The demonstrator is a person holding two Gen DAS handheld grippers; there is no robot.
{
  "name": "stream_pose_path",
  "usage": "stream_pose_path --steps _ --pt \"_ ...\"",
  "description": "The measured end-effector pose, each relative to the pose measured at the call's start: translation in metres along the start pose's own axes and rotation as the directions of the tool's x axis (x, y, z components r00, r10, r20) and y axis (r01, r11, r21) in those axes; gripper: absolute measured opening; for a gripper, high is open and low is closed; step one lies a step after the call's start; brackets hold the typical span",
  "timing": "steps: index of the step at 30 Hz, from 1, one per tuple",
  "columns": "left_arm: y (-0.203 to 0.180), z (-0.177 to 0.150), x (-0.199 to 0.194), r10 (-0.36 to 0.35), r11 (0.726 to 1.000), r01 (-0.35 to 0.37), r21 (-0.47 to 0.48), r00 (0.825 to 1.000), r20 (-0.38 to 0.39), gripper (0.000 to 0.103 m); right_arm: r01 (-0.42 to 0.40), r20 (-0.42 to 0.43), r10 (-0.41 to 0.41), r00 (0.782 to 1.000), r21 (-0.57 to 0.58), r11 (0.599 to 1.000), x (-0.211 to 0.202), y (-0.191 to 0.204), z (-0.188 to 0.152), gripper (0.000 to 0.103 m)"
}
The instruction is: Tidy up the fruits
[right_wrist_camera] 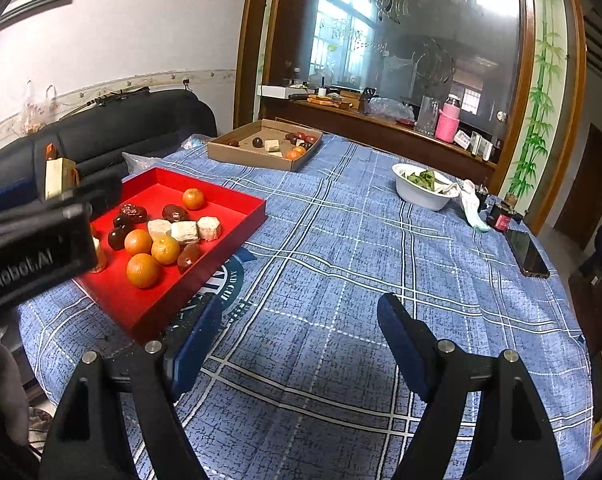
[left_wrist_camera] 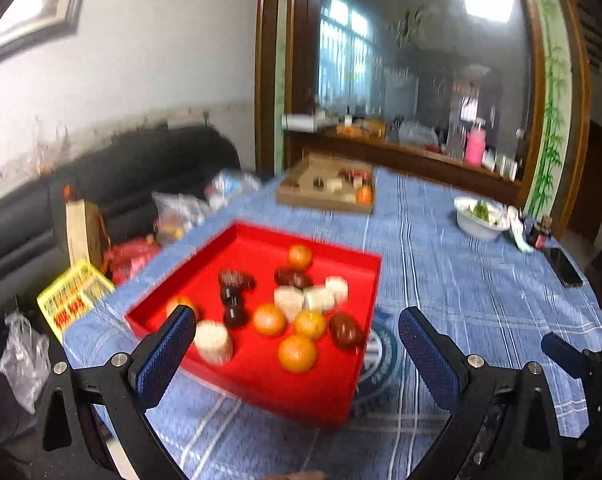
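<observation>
A red tray [left_wrist_camera: 365, 280] [right_wrist_camera: 245, 216] sits on the blue plaid tablecloth and holds several oranges [left_wrist_camera: 297, 353] [right_wrist_camera: 143, 270], dark red dates [left_wrist_camera: 345, 331] [right_wrist_camera: 188, 257] and pale cylindrical pieces [left_wrist_camera: 213, 341] [right_wrist_camera: 184, 232]. My left gripper [left_wrist_camera: 297, 332] is open and empty, hovering over the tray's near side. My right gripper [right_wrist_camera: 297, 332] is open and empty above bare cloth, right of the tray. A cardboard tray [left_wrist_camera: 325, 190] [right_wrist_camera: 229, 152] at the far side holds a few more fruits.
A white bowl [left_wrist_camera: 477, 230] [right_wrist_camera: 419, 194] with greens, a small dark jar [right_wrist_camera: 501, 218] and a black phone [left_wrist_camera: 565, 267] [right_wrist_camera: 527, 254] lie at the table's right. A dark sofa [right_wrist_camera: 141, 128] with bags stands left of the table. A wooden sideboard [right_wrist_camera: 381, 128] stands behind.
</observation>
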State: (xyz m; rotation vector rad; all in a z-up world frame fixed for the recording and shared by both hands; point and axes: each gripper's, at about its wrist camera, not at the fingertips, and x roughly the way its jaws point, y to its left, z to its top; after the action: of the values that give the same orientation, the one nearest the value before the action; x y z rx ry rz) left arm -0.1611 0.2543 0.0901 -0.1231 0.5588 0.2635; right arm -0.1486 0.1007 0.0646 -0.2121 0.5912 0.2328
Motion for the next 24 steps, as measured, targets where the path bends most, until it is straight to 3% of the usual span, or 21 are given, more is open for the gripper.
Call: stream_pose_path --steps 5,9,12,18,24 --pt "-0.003 0.0 -0.003 0.047 0.999 -0.047 0.026 0.999 0.006 0.102 -0.005 -0.006 0.005 1.0 -0.008 1.0 0.002 0.005 0.0 0.079" --pt "0.001 0.002 -0.005 0.003 1.0 -0.003 0.014 1.0 0.019 0.102 -0.014 0.001 0.014 1.0 -0.022 1.0 0.004 0.01 0.001 0.079" --pt "0.002 0.003 -0.001 -0.005 1.0 0.005 0.012 1.0 0.001 0.102 -0.022 -0.002 0.022 1.0 -0.038 0.999 0.006 0.015 0.002 0.079" --pt "0.006 0.0 0.015 0.088 0.996 -0.086 0.031 0.995 -0.05 0.102 -0.035 -0.003 0.035 0.999 -0.078 0.996 0.011 0.027 0.009 0.079" --pt "0.012 -0.003 0.025 0.068 0.998 -0.067 0.021 0.993 -0.096 0.102 -0.045 -0.004 0.044 0.999 -0.102 0.994 0.017 0.037 0.014 0.079"
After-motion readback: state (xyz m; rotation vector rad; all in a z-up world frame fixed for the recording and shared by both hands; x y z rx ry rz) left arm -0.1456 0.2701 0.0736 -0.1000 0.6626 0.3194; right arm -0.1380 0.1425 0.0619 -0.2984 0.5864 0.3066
